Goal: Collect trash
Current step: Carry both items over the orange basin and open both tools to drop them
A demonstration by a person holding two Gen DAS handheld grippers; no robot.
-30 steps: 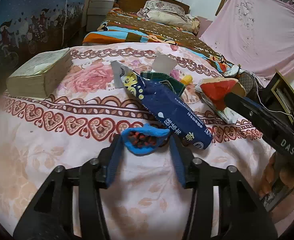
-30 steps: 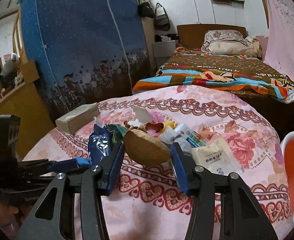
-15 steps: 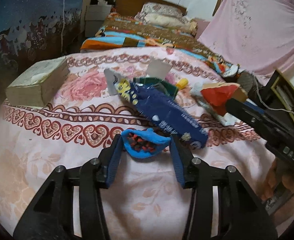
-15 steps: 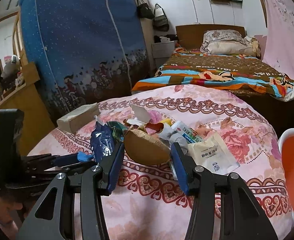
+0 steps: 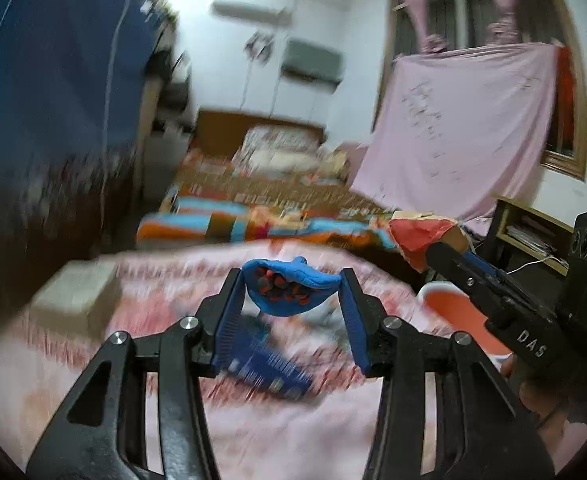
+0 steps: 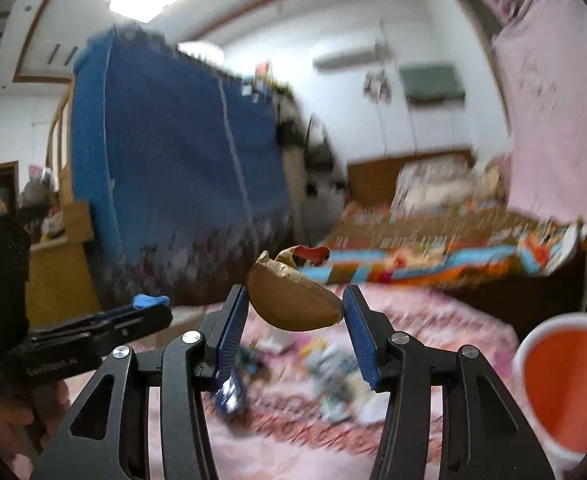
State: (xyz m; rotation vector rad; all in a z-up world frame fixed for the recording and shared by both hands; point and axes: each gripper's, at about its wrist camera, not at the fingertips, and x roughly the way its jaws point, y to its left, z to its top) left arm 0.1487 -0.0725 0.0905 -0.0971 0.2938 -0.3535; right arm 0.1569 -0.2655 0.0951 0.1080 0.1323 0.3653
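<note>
Both grippers point near level: left gripper (image 5: 292, 294) clamps a blue wrapper (image 5: 289, 288); right gripper (image 6: 295, 306), at its three o'clock, clamps a brown wrapper (image 6: 293, 304).

A thick book (image 5: 75, 296) lies on the floral cloth (image 5: 253, 432); behind it stand a quilted bed (image 6: 445, 248) and a blue wardrobe (image 6: 173, 168).

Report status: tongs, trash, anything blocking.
Left tongs shut on blue wrapper. Right tongs shut on brown wrapper. Orange bin lower right, path unobstructed.
</note>
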